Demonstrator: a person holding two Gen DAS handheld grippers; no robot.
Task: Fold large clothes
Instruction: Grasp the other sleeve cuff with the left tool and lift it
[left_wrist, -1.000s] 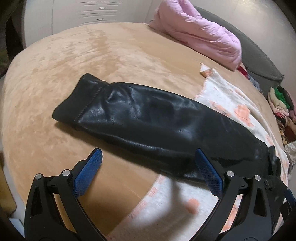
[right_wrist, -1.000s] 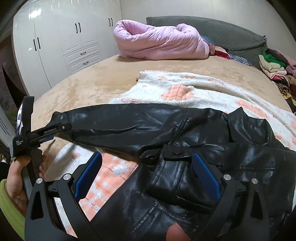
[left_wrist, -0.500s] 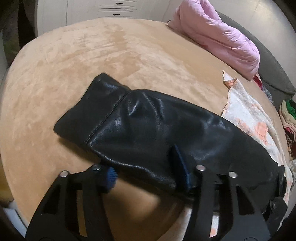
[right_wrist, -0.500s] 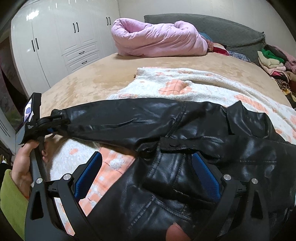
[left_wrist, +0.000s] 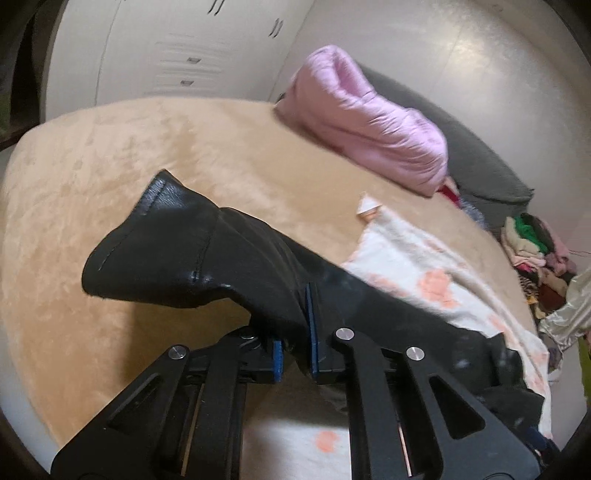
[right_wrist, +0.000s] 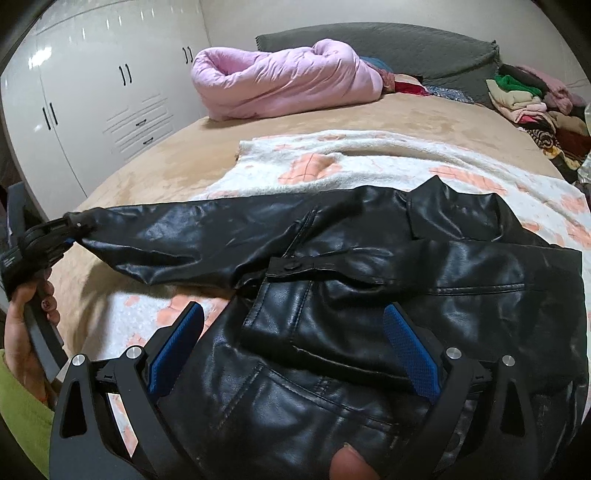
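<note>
Tan bed (right_wrist: 155, 173), left gripper (left_wrist: 295, 345) pinching jacket sleeve (left_wrist: 192, 251) (lifted), right gripper (right_wrist: 295, 350) spread above jacket.

In the left wrist view the whole scene is smeared by motion, and the black leather jacket sleeve (left_wrist: 207, 258) hides most of the blue rubber pads (left_wrist: 312, 328) of the left gripper (left_wrist: 295, 354), so only thin edges of them show. In the right wrist view the black leather jacket body (right_wrist: 369, 332) runs off the lower and right edges, and the person's left hand (right_wrist: 26, 332) is cut by the left edge. The pile of folded clothes (right_wrist: 532, 99) at the far right is too small and crowded to tell piece from piece.
</note>
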